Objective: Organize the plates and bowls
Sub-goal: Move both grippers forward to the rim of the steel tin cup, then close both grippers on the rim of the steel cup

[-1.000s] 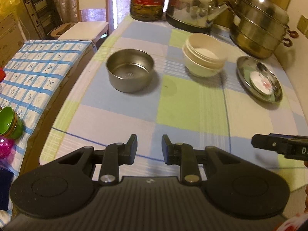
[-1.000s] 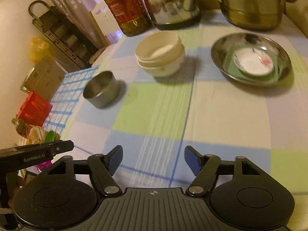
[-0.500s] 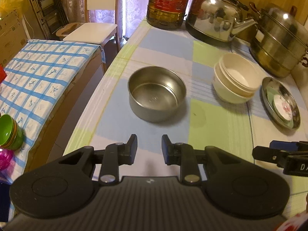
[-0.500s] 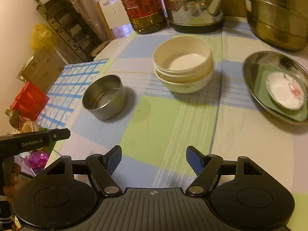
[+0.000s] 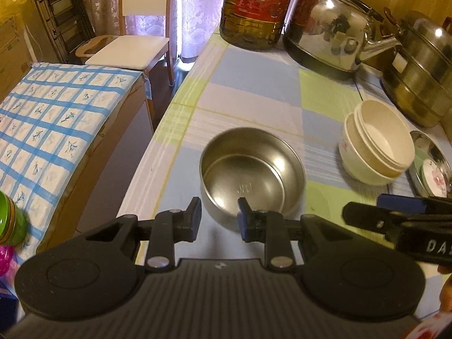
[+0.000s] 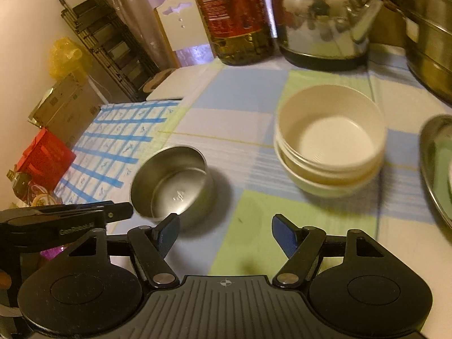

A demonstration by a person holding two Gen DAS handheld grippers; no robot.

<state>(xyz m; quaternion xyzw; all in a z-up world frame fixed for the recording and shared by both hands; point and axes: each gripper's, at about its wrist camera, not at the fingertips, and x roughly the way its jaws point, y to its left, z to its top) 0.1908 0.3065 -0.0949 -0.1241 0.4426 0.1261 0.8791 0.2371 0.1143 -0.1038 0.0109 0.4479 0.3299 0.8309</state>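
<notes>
Left gripper (image 5: 218, 216): jaws stand narrowly apart with nothing clamped between them. In the left wrist view its fingertips frame the near wall of the steel bowl (image 5: 252, 173), which sits directly ahead of them on the checked tablecloth (image 5: 254, 84); whether a pad touches the rim cannot be told

Right gripper (image 6: 225, 233): jaws are set wide and are closing, with only bare cloth between them. The same steel bowl (image 6: 172, 183) lies just ahead of its left finger, outside the gap

Ahead and to the right of the right gripper stands the stack of cream bowls (image 6: 330, 141), nested upright, well apart from the steel bowl. To the far right of that gripper, the rim of the steel plate (image 6: 432, 166) enters the view; in the left wrist view the plate (image 5: 423, 152) carries a small flowered dish (image 5: 436, 173) and sits just beside the stack (image 5: 375, 147)

Furthest from both grippers, along the back of the table: an oil bottle (image 5: 255, 5), a steel kettle (image 5: 330, 28) and a stacked steamer pot (image 5: 423, 70)
</notes>
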